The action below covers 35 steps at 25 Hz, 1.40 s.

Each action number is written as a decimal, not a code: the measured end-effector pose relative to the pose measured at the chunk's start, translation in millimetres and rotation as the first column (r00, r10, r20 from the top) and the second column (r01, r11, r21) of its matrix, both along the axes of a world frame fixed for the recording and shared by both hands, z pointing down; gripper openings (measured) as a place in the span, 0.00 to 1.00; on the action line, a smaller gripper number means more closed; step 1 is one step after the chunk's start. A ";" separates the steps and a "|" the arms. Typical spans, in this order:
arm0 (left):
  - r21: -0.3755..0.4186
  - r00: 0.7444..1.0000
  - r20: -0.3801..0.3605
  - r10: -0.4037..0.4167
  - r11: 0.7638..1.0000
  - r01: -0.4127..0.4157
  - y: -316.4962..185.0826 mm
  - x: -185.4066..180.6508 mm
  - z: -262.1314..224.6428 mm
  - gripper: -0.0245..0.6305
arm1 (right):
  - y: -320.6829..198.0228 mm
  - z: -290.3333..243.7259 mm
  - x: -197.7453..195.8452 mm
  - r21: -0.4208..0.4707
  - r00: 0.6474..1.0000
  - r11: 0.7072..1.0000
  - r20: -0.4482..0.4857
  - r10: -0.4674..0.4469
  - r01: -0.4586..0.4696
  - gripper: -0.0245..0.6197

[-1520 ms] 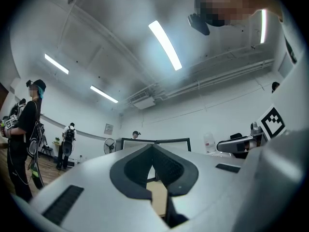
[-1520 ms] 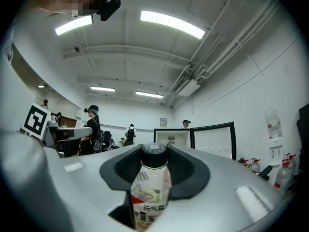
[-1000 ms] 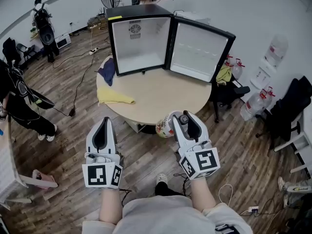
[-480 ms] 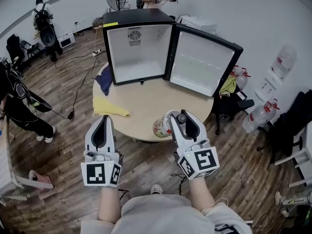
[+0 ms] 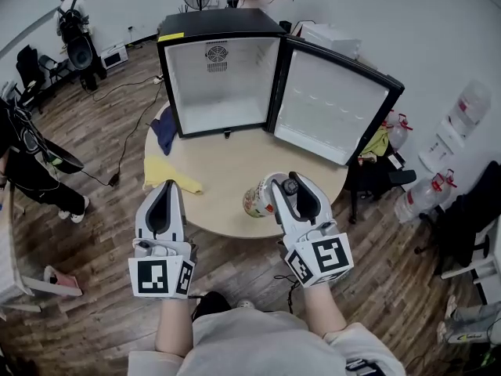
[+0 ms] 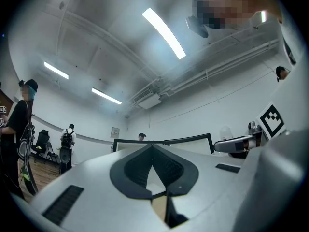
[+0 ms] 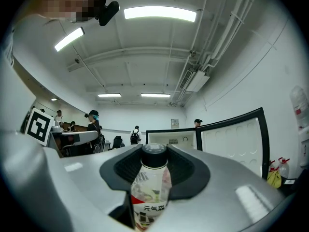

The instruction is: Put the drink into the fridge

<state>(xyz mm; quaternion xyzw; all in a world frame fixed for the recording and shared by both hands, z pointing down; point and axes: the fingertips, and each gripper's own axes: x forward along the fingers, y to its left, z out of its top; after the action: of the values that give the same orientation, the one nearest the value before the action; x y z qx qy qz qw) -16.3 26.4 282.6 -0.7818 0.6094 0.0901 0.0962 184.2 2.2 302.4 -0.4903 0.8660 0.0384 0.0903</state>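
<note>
From the head view, a black fridge (image 5: pixel 219 77) stands at the far side of a round table (image 5: pixel 235 167), its door (image 5: pixel 333 108) swung open to the right and its white inside bare. A yellow cloth (image 5: pixel 166 180) and a dark blue cloth (image 5: pixel 164 130) lie on the left part of the table. The left gripper (image 5: pixel 167 188) hangs over the near left edge of the table. The right gripper (image 5: pixel 291 185) is over the near right edge and has the drink (image 5: pixel 257 198) clamped between its jaws, with the cap by the jaw tips and the labelled body showing on the left of the gripper. The drink is above the near part of the table, well apart from the fridge. People stand on the wooden floor at the far left, and water jugs (image 5: pixel 470 104) sit at the right by the wall. In the left gripper view, the jaws meet at their tips with nothing between them. The top edges of the fridge and its door show beyond, a person stands at the left, and the right gripper's marker cube shows at the right. In the right gripper view, the dark pads press on both sides of the bottle just under its black cap, and its white and red label faces the camera. The open fridge is straight ahead, with its door to the right.
</note>
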 end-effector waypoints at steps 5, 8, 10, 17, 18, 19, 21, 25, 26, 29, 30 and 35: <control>-0.013 1.000 -0.003 0.001 1.000 -0.001 -26.1 -4.4 5.3 0.05 | -27.3 8.6 -6.1 -0.023 1.000 1.000 0.009 -0.008 0.008 0.29; -0.012 1.000 -0.006 0.002 1.000 -0.002 -47.2 -14.7 6.9 0.05 | -47.7 9.6 -14.1 -0.021 1.000 1.000 0.009 -0.002 0.002 0.29; -0.012 1.000 -0.008 0.006 1.000 -0.006 -63.9 -21.9 7.3 0.05 | -61.9 9.3 -19.8 -0.019 1.000 1.000 0.009 0.007 -0.007 0.29; 0.009 0.999 -0.005 0.048 0.999 -0.048 -129.7 -44.9 -4.2 0.05 | -120.9 0.1 -41.0 -0.008 0.998 0.998 0.015 0.057 -0.057 0.29; 0.011 0.999 -0.006 0.053 0.999 -0.053 -139.1 -49.4 -5.7 0.05 | -129.3 -1.7 -44.7 -0.005 0.998 0.998 0.017 0.065 -0.064 0.29; 0.012 0.998 -0.008 0.059 0.998 -0.058 -148.1 -53.9 -7.3 0.05 | -137.4 -3.4 -48.6 -0.003 0.997 0.997 0.018 0.071 -0.071 0.29; 0.011 0.997 -0.008 0.071 0.997 -0.071 -165.2 -62.5 -10.0 0.05 | -152.9 -6.4 -56.6 -0.002 0.996 0.997 0.021 0.083 -0.083 0.29; 0.012 0.995 -0.003 0.101 0.995 -0.101 -196.0 -77.4 -12.0 0.05 | -180.5 -8.4 -71.6 -0.005 0.993 0.994 0.027 0.111 -0.111 0.29; 0.012 0.994 -0.004 0.108 0.994 -0.108 -202.7 -81.5 -11.4 0.05 | -186.4 -7.9 -75.3 -0.005 0.993 0.993 0.026 0.118 -0.118 0.29; 0.011 0.993 -0.005 0.122 0.992 -0.122 -221.2 -94.2 -9.5 0.05 | -203.3 -6.2 -85.6 -0.008 0.990 0.991 0.024 0.136 -0.136 0.29; 0.011 0.992 -0.005 0.126 0.992 -0.126 -227.0 -98.1 -9.0 0.05 | -208.9 -5.7 -88.8 -0.010 0.990 0.990 0.026 0.140 -0.140 0.29; 0.007 0.989 -0.001 0.145 0.989 -0.145 -252.4 -114.3 -5.8 0.05 | -234.4 -4.1 -103.5 -0.017 0.987 0.987 0.018 0.158 -0.158 0.29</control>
<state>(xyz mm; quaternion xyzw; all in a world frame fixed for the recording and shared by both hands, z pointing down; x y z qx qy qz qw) -130.5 -226.0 276.8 -0.8235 0.5509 0.0996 0.0916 80.7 -232.3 298.3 -0.5585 0.8237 0.0340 0.0917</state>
